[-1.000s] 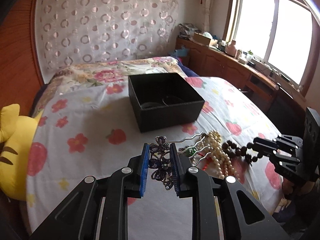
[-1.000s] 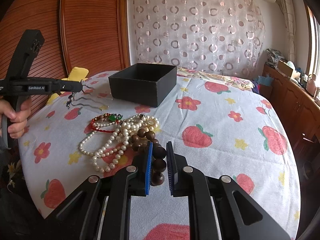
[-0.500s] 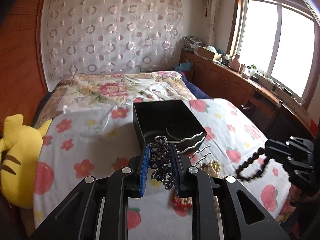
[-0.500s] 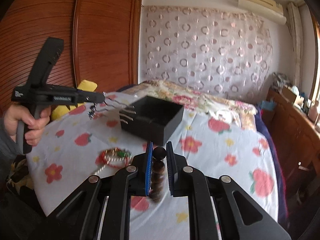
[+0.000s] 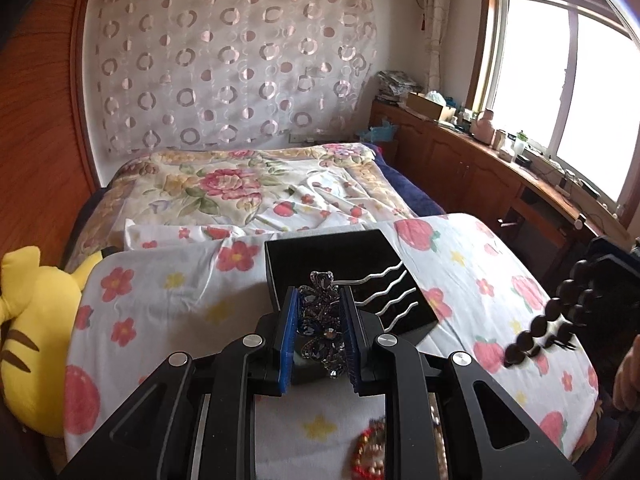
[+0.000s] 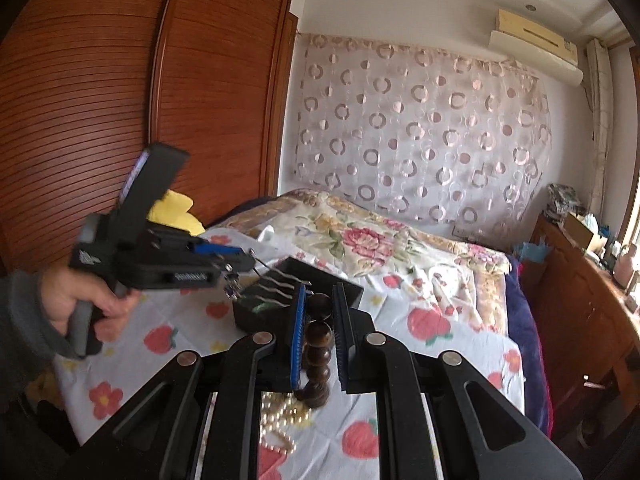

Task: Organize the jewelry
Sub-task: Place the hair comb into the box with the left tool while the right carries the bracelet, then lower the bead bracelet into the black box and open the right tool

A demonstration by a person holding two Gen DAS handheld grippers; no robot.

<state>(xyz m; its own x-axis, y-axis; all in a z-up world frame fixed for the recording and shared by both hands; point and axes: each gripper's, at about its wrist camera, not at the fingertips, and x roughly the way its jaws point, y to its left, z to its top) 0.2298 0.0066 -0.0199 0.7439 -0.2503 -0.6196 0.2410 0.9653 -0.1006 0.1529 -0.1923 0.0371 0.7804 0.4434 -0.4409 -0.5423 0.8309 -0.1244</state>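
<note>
My left gripper point(image 5: 319, 316) is shut on a dark jewelled hair comb point(image 5: 322, 328) with wavy silver prongs point(image 5: 386, 292), held over the open black box point(image 5: 340, 268) on the bed. My right gripper point(image 6: 319, 322) is shut on a string of dark brown wooden beads point(image 6: 318, 354) that hangs below the fingers, just in front of the black box point(image 6: 296, 292). The beads also show at the right of the left wrist view point(image 5: 560, 320). The left gripper shows in the right wrist view point(image 6: 236, 264), its comb prongs above the box.
A pearl necklace point(image 6: 280, 420) and a red bead bracelet point(image 5: 368, 452) lie on the strawberry-print sheet point(image 5: 172, 308). A yellow plush toy point(image 5: 36, 332) sits at the left edge. A wooden wardrobe point(image 6: 120, 100) and a cabinet under the window point(image 5: 500, 176) flank the bed.
Both grippers have lifted off the sheet and moved towards the black box, the left with the hair comb, the right with the wooden beads.
</note>
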